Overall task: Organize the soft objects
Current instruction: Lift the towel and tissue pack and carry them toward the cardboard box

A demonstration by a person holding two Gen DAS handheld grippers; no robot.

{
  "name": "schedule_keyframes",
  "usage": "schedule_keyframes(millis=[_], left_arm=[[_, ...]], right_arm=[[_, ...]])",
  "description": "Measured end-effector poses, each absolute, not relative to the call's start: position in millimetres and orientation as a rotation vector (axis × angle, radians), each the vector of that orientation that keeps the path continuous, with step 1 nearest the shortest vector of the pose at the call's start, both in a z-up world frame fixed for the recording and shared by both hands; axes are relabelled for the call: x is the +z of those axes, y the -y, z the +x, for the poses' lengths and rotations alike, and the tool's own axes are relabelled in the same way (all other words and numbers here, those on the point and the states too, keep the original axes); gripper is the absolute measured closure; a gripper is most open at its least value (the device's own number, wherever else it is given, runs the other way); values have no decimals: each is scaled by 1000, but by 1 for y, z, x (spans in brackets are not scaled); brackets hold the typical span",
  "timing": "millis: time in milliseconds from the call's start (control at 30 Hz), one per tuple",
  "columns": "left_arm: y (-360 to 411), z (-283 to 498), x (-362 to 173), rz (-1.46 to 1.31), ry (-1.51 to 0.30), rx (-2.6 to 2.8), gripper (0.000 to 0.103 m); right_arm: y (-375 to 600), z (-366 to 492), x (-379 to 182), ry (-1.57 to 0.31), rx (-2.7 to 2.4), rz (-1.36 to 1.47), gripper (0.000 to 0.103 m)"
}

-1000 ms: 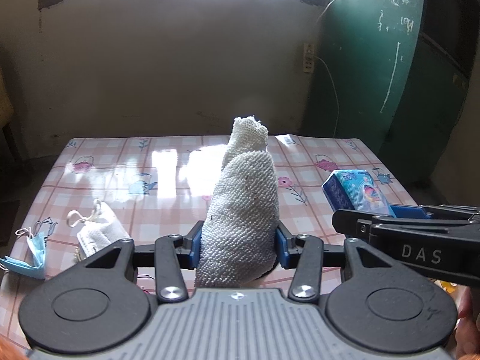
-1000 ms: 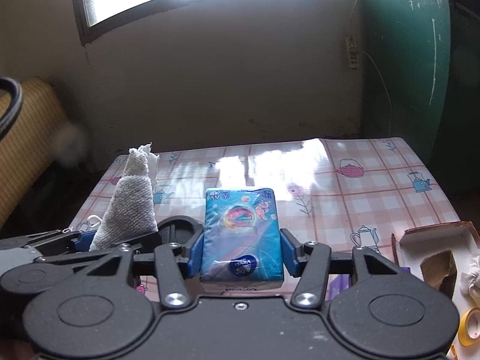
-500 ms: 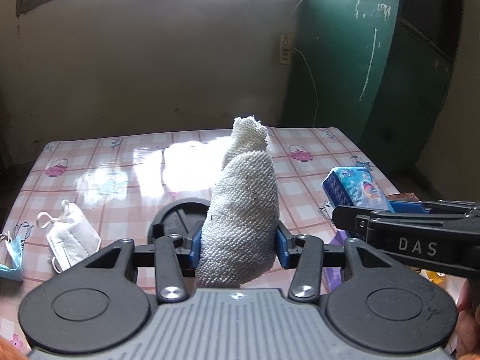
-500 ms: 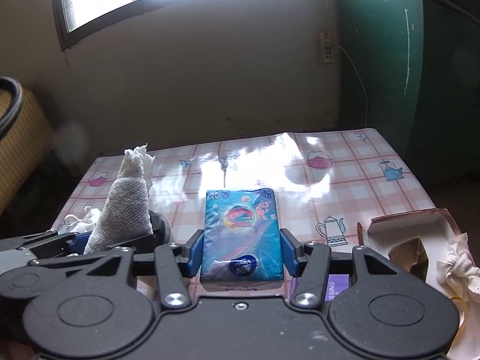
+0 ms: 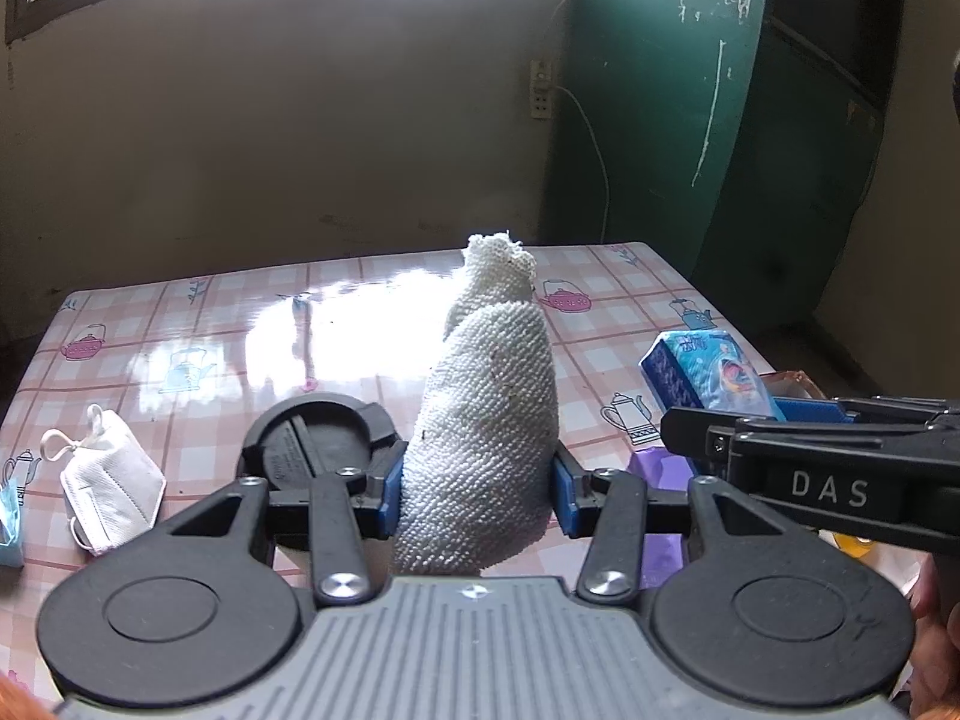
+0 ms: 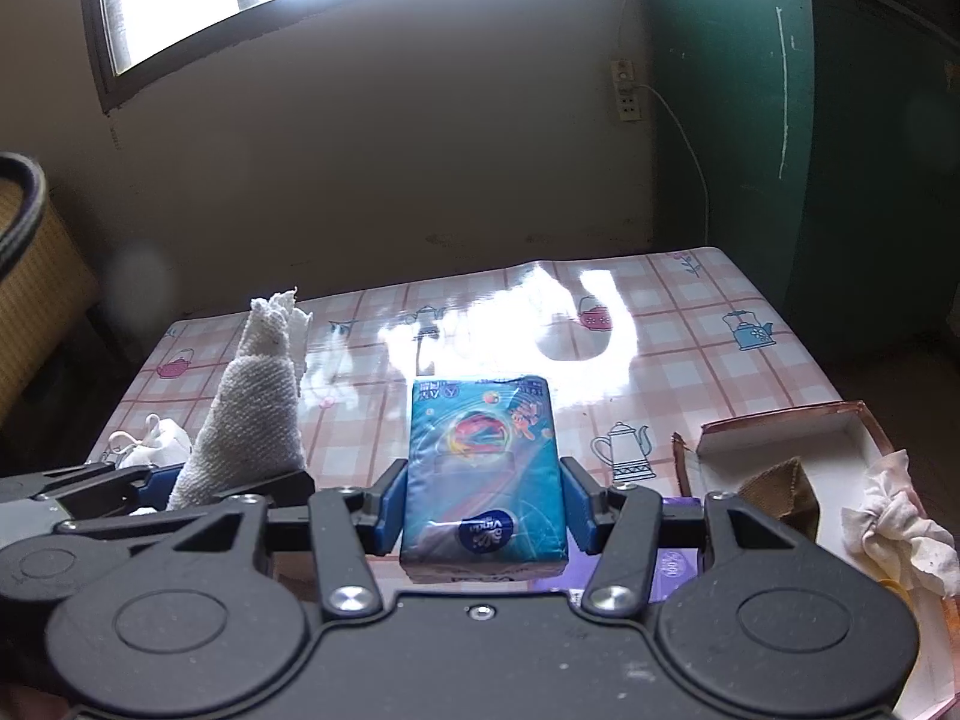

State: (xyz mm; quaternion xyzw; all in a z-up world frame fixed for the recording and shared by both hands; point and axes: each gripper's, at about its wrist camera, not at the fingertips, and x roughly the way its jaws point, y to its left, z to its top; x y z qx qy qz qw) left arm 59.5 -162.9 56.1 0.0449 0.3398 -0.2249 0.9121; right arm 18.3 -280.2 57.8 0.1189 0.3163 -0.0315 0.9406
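Two tools were loaded: the left tool (image 5: 477,489) clenched a rolled white towel (image 5: 489,438) at frame centre; the right tool (image 6: 483,507) clenched a tissue pack (image 6: 483,468) above the desk (image 6: 690,324). Risk: the limp towel might sag free, or both tools collide near the box (image 6: 840,444) at lower right.

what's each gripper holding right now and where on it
Left gripper pinches the rolled white towel near its lower end; right gripper clamps the blue tissue pack by its long sides.
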Motion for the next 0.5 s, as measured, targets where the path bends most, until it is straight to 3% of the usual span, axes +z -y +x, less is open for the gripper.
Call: schedule_keyframes(millis=[500], left_arm=[[177,54,54,125,-704,-516,55]], right_arm=[[306,1,59,-636,-111,260,40]])
